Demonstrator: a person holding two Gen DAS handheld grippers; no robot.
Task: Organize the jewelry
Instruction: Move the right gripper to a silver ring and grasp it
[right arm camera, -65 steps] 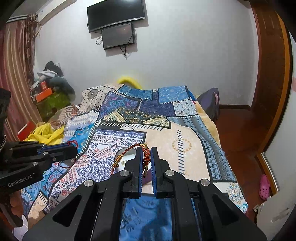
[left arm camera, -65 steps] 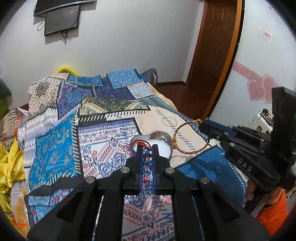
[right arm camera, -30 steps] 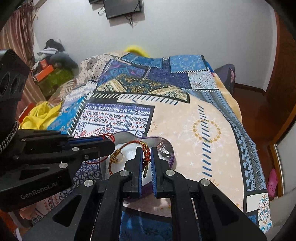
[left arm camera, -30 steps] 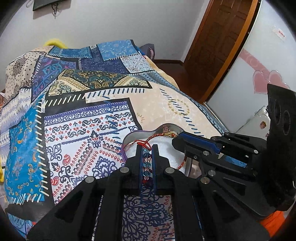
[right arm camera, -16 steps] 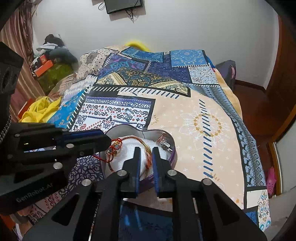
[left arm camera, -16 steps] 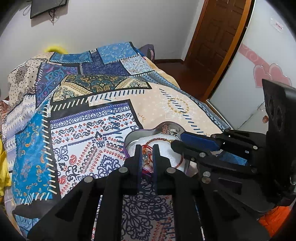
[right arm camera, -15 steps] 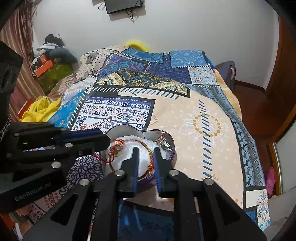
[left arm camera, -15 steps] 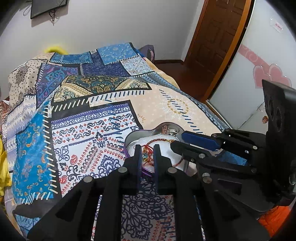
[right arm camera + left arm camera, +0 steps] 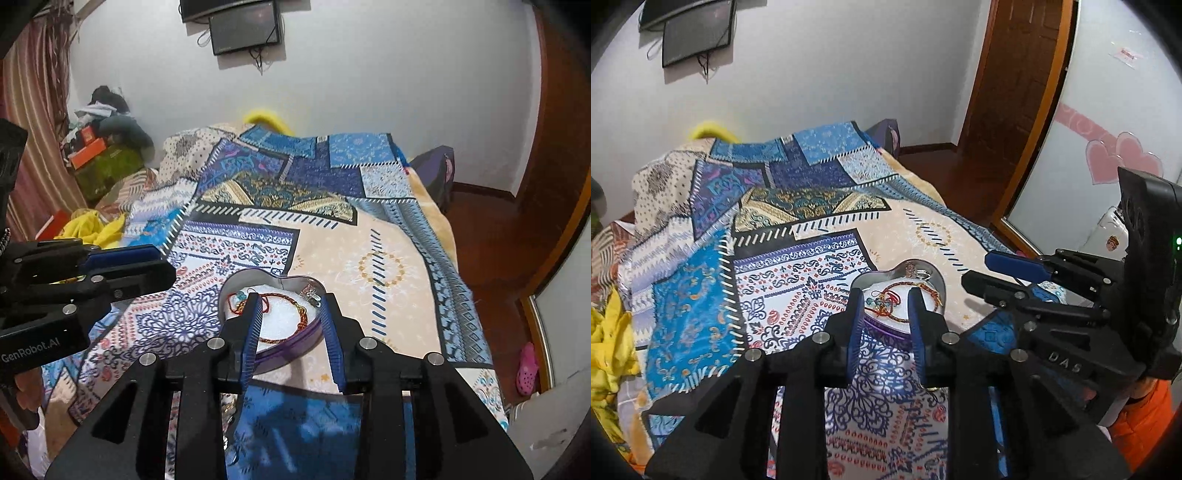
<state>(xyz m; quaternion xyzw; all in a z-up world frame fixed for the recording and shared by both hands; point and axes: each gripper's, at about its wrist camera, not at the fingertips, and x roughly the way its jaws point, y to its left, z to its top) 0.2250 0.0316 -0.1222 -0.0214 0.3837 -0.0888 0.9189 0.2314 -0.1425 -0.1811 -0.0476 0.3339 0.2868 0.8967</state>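
Note:
A heart-shaped metal tin [image 9: 273, 277] with a white lining sits on the patchwork bedspread [image 9: 380, 266]. A red and gold cord bracelet [image 9: 301, 322] lies loose inside it, its beaded knot toward the left. In the left wrist view the tin [image 9: 936, 282] and bracelet [image 9: 886, 301] lie just beyond my left gripper [image 9: 885, 295]. Its jaws are opening with nothing pressed between them. My right gripper [image 9: 291, 299] hangs above the tin's near side, jaws also opening and empty. Each gripper shows in the other's view: right [image 9: 977, 268], left [image 9: 164, 264].
A small silver piece [image 9: 311, 291] lies in the tin's upper right lobe. Yellow cloth [image 9: 88, 227] is heaped at the bed's left edge, with clutter [image 9: 99, 147] behind it. A wooden door [image 9: 1008, 81] and bare floor [image 9: 495, 236] are to the right. An orange sleeve [image 9: 1137, 417] shows.
Both grippers were shut on the bracelet over the tin. They have let it go into the tin, spread their jaws and drawn back and up.

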